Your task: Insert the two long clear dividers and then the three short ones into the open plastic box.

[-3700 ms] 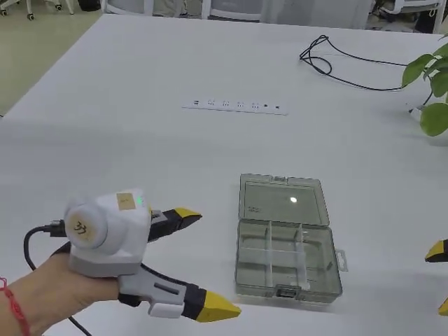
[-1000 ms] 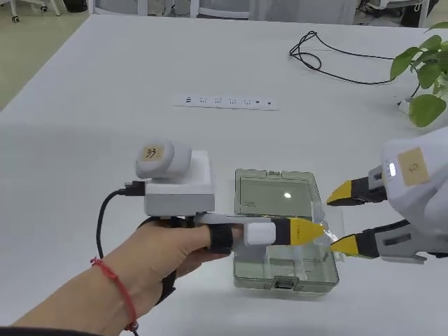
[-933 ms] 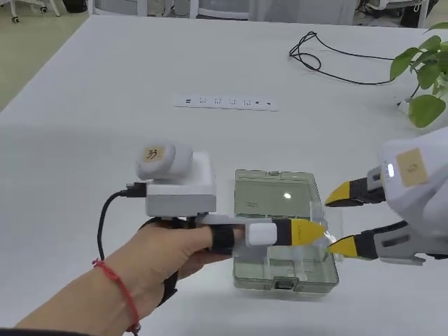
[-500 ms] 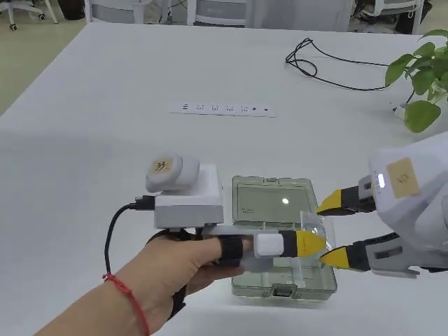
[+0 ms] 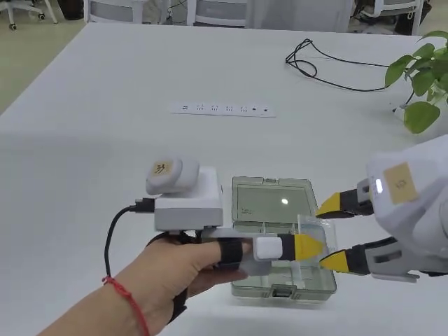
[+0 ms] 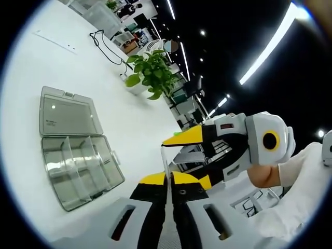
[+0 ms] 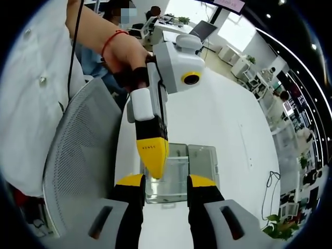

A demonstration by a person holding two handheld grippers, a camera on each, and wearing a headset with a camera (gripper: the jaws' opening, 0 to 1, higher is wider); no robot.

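The clear plastic box (image 5: 308, 285) lies on the white table with its lid (image 5: 269, 196) folded back; clear dividers stand inside it. My left gripper (image 5: 308, 246) hovers over the box's right part, shut on a small clear divider (image 5: 316, 227) that sticks up past its yellow tips. In the left gripper view the divider (image 6: 164, 158) appears edge-on between the shut jaws of the left gripper (image 6: 168, 179), with the box (image 6: 78, 166) to the left. My right gripper (image 5: 332, 233) is open, one jaw on each side of the divider. In the right gripper view the right gripper (image 7: 164, 182) flanks the left gripper's tip.
A white power strip (image 5: 224, 109) lies farther back on the table. A black cable (image 5: 315, 59) and a green plant (image 5: 423, 77) sit at the back right. A grey mesh chair (image 7: 78, 155) is near the table's front edge.
The left gripper swung in from the left and now holds a divider over the box. The right gripper came in from the right and its open jaws now flank the divider.
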